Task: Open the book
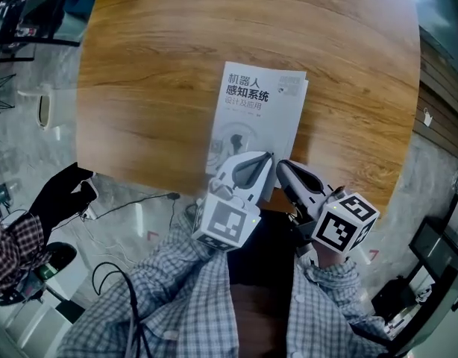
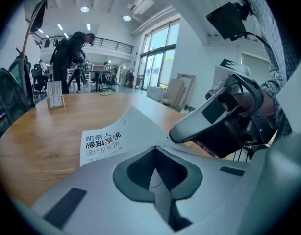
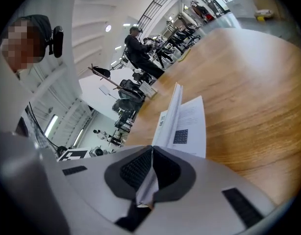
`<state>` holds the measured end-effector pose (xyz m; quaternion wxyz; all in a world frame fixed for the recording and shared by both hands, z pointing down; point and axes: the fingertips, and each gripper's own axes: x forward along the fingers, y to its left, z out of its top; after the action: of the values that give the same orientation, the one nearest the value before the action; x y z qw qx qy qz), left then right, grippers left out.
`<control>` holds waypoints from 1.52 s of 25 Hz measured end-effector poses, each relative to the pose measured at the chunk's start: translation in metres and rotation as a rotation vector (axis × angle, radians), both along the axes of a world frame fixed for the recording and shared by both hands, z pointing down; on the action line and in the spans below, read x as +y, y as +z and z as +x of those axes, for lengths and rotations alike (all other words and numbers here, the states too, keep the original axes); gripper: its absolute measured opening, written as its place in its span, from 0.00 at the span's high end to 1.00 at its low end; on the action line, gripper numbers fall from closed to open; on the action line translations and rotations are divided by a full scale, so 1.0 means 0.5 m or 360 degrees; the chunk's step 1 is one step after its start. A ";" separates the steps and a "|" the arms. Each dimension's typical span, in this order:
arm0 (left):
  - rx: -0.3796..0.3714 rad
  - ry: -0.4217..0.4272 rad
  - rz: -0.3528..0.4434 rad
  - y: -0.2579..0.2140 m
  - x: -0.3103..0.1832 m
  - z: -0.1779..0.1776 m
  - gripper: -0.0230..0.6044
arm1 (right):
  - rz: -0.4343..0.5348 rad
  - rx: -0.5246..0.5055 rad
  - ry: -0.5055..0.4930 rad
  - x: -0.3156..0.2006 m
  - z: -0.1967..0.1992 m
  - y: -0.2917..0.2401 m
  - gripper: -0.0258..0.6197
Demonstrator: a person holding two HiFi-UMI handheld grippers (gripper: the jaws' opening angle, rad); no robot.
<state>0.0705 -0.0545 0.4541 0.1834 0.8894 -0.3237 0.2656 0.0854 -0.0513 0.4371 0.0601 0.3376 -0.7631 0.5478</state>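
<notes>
Pinches the lifted cover of the white paperback book [image 1: 255, 118] with the left gripper [image 1: 269, 156], at the round wooden table's [image 1: 154, 66] near edge. Clamps the pages underneath with the right gripper [image 1: 280, 163].

A: Book [image 1: 255, 118]?
B: White cover, dark grey-teal title print, pale grey graphic below.
A: Tabletop [image 1: 154, 66]?
B: Warm brown, streaky wood grain.
A: Left tongs [image 1: 266, 157], right tongs [image 1: 283, 166]?
B: Light grey shells, dark grey ribbed pads. Marker cubes [image 1: 227, 222] white with black squares.
A: Sleeves [image 1: 177, 289]?
B: Grey-and-white check.
</notes>
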 end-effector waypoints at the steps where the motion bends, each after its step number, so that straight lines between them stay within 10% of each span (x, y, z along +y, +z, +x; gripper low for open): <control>1: -0.0004 -0.0004 0.0012 -0.007 -0.002 -0.004 0.96 | 0.0016 -0.0016 -0.0014 -0.001 -0.008 -0.008 0.92; 21: -0.0074 -0.0403 0.0214 -0.127 -0.055 -0.217 0.96 | 0.0302 -0.0191 -0.0312 -0.055 -0.230 -0.136 0.92; 38: -0.0146 -0.0752 0.0123 -0.085 -0.069 -0.413 0.96 | 0.0336 -0.0222 -0.0578 -0.073 -0.425 -0.089 0.92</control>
<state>-0.1359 -0.0889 0.4115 0.1913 0.7824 -0.5406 0.2429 -0.1270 -0.0880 0.3925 0.0691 0.1603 -0.8669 0.4670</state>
